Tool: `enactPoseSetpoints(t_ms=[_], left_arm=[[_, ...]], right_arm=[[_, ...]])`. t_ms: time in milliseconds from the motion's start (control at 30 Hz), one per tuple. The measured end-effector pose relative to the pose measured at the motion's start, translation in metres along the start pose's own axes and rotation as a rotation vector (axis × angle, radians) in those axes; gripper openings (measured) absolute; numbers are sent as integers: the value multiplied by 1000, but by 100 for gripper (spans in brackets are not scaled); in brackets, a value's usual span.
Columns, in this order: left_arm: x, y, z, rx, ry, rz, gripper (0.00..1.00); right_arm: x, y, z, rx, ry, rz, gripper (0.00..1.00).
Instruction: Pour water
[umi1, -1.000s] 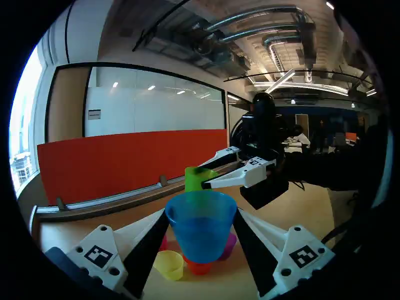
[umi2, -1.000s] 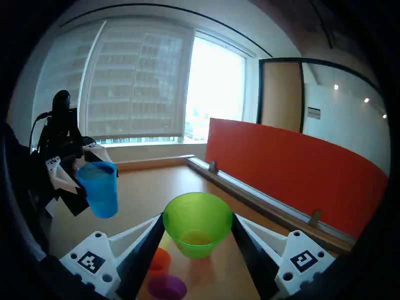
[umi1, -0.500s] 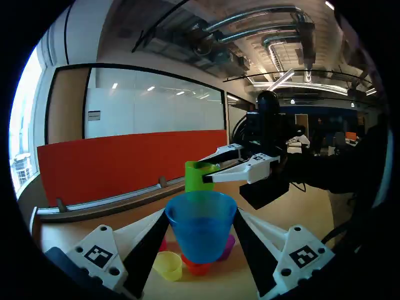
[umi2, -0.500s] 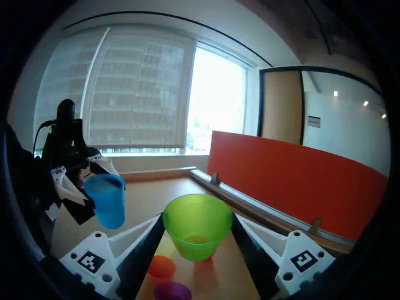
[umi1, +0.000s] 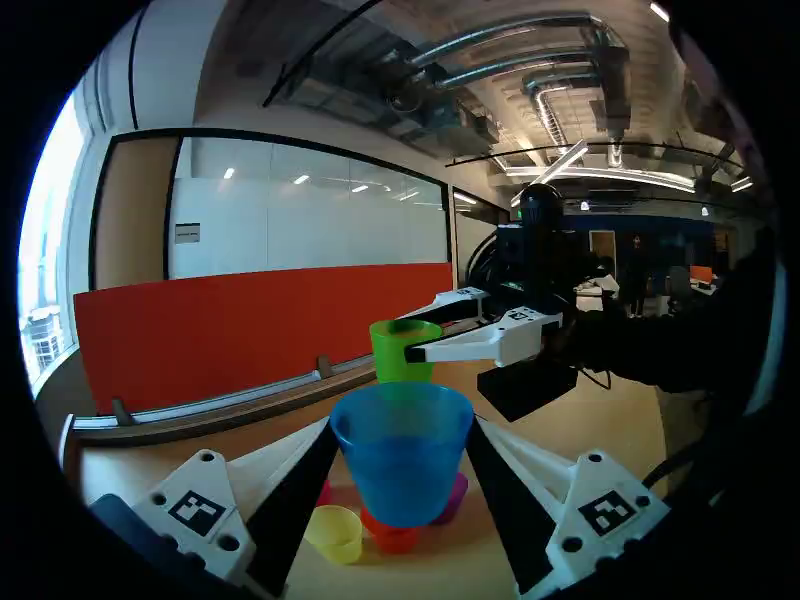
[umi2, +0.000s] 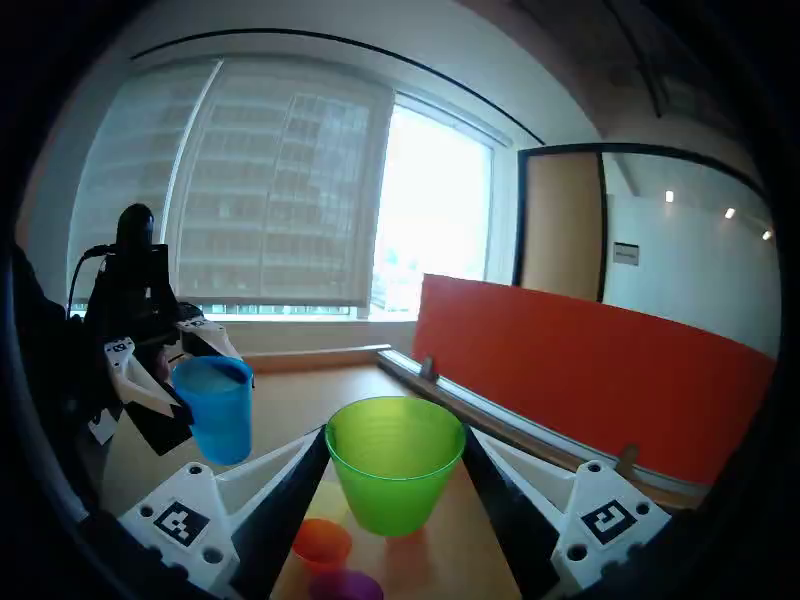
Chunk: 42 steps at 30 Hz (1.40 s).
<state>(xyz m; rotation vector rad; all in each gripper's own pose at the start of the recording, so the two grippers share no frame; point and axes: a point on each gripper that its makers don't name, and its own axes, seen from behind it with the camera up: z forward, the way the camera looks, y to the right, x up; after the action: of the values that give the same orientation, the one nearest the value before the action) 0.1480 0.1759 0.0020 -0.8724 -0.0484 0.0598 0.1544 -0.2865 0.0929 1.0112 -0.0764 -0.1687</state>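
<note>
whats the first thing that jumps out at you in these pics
The blue cup, clamped in the left gripper, sits front and centre in the left gripper view. The green cup, in the right gripper, does the same in the right gripper view. Behind them a bright orange partition runs along the table, where a yellow cup and an orange cup stand.

A cluster of small cups (umi1: 337, 530) sits on the table (umi1: 620, 410), and the left gripper (umi1: 400, 440) holds the first cup (umi1: 402, 470) between its fingers just above that cluster. The right gripper (umi1: 405, 342) holds the second cup (umi1: 395, 368) over the cluster's partition side, apart from the first cup. Behind the cluster, the partition (umi1: 250, 320) runs along the table's edge.
</note>
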Motion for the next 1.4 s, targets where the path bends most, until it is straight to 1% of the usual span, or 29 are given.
enactPoseSetpoints(t_ms=[500,700,800,900,1200,1400], left_arm=[[-1,-4,2,2,12,-16,87],[0,-4,1,3,12,-15,87],[0,-4,1,5,9,-11,87],[0,-5,1,6,7,-7,87],[4,-4,1,6,7,1,87],[5,-3,1,4,8,1,87]], right_arm=[[11,0,2,-14,44,6,95],[13,-5,3,6,57,25,94],[14,-4,2,8,64,40,94],[16,-5,1,14,67,49,94],[15,-11,-2,28,54,35,94],[15,-13,-5,37,53,40,94]])
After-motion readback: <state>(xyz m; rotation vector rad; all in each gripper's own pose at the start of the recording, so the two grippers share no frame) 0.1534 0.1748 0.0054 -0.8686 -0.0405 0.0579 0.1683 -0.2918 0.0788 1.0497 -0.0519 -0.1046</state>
